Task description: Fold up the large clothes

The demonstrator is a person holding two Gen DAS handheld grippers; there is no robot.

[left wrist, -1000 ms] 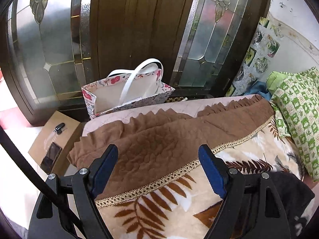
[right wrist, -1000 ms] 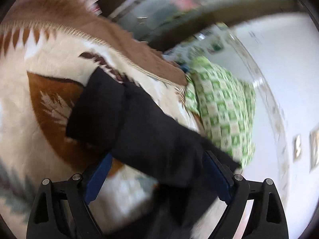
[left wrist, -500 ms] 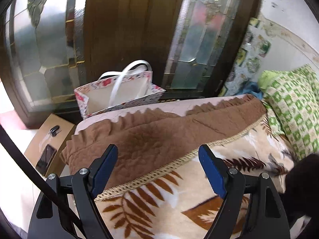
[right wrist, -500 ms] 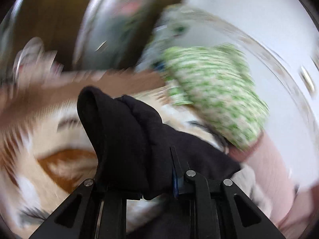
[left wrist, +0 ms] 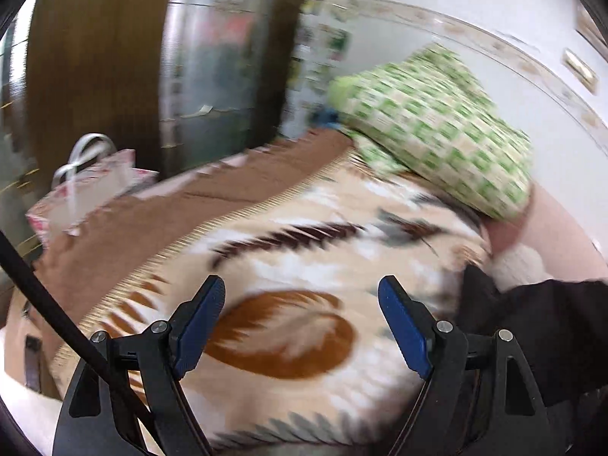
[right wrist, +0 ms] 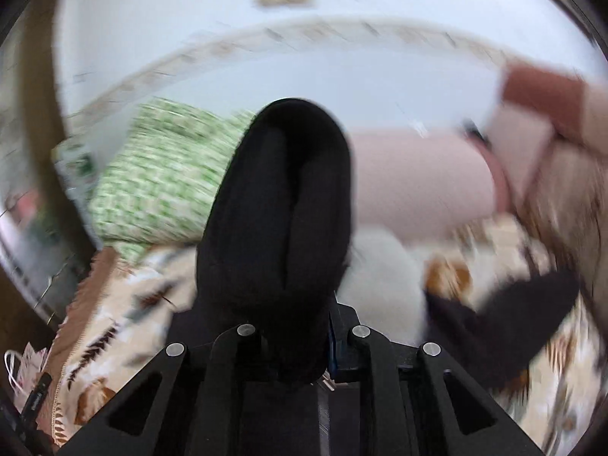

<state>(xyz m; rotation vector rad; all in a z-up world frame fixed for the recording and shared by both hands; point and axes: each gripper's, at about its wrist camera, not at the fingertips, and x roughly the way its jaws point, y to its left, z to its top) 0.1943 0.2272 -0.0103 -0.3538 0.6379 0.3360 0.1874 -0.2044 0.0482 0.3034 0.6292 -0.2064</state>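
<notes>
A black garment [right wrist: 277, 205] is pinched in my right gripper [right wrist: 300, 342], which is shut on it; a thick fold sticks up ahead of the jaws and another part [right wrist: 505, 319] trails on the bed to the right. In the left wrist view the garment [left wrist: 539, 326] lies at the right edge. My left gripper [left wrist: 304, 323] is open and empty, above the cream leaf-patterned blanket [left wrist: 296, 273].
A green-checked pillow [left wrist: 437, 125] lies at the head of the bed by the white wall. A brown quilt [left wrist: 159, 220] covers the far side. A floral paper bag [left wrist: 91, 186] stands by the wooden glass-panelled door [left wrist: 98, 60]. A pink cover [right wrist: 418, 182] lies right.
My right gripper closed on the black garment and lifted and swung right with it. My left gripper turned right, from the bag and door towards the pillow, staying open.
</notes>
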